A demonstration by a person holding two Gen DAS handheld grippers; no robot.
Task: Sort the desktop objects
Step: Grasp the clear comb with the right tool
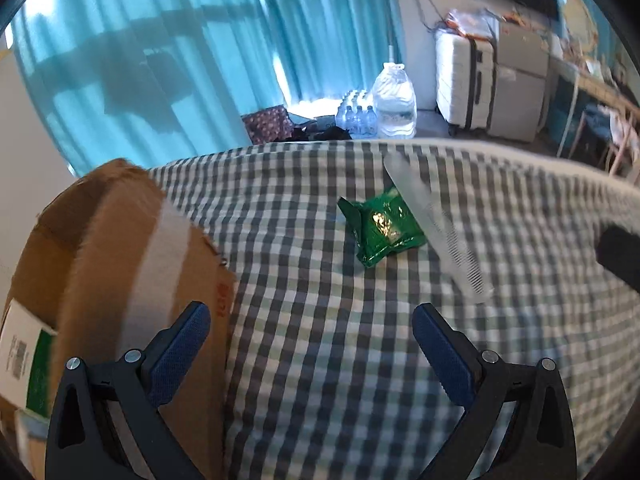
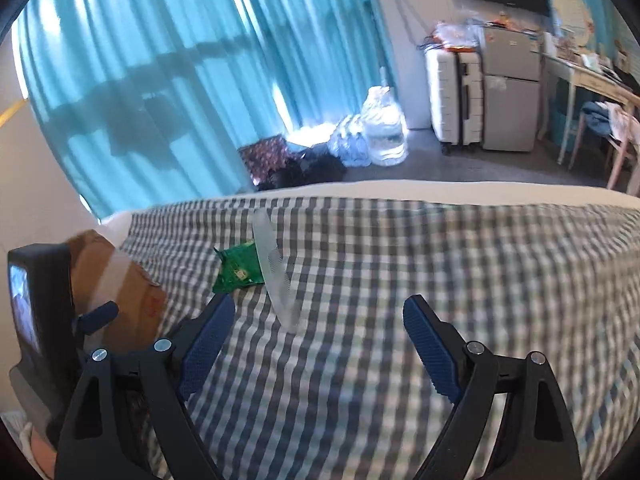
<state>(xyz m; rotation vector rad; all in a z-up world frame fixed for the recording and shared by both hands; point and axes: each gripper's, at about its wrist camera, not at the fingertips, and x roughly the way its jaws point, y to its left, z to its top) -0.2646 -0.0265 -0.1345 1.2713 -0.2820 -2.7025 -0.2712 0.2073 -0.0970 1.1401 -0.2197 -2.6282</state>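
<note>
On the checked cloth [image 1: 320,360] lie a green foil packet [image 1: 378,226] and a clear plastic comb [image 1: 436,232]; the comb rests just beside the packet at its 3 o'clock, its far end overlapping the packet's corner; a taped cardboard box [image 1: 120,260] stands at 9 o'clock of the packet, well apart; the left gripper [image 1: 311,330] hovers with jaws spread wide, nothing between them, the packet at its 12 o'clock; the right gripper [image 2: 318,322] likewise gapes empty, the comb [image 2: 276,272] at its 11 o'clock and the packet [image 2: 236,270] beyond that
</note>
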